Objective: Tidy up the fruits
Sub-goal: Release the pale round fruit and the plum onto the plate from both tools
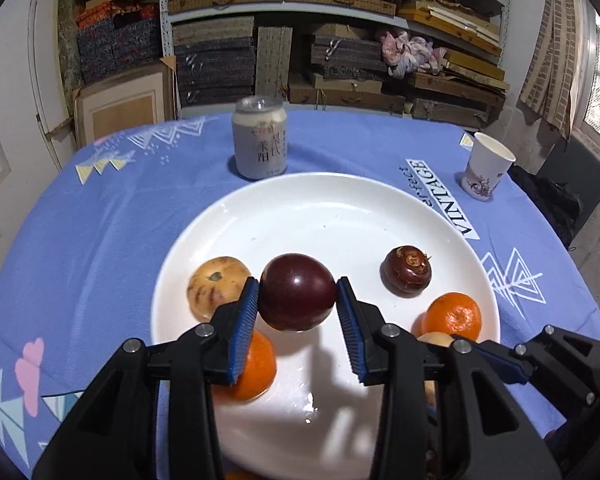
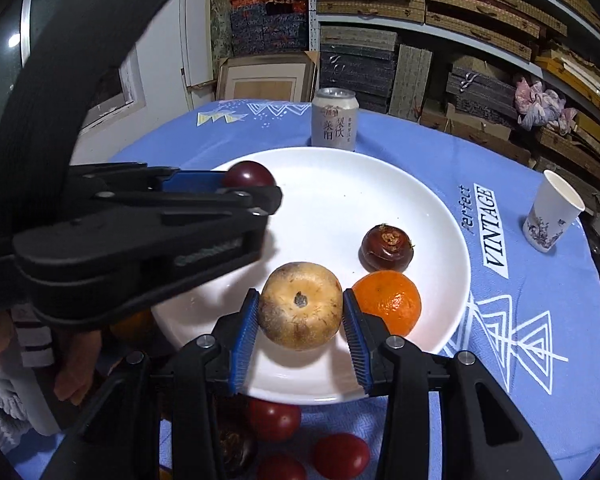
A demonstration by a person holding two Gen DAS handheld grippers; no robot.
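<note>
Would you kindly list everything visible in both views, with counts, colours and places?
Plate: one, white, on the tablecloth.
Plum: one, dark red, between the left pads.
Tan fruit: one held by the right, another on the plate.
Oranges: two, on the plate.
Water chestnut: one, brown, on the plate.
Tomatoes: three, red, on the cloth before the plate.
Can: one, grey, behind the plate.
Cup: one, white, far right.
Tablecloth: blue.
Left hand-held gripper, right hand-held gripper: black, blue pads.
</note>
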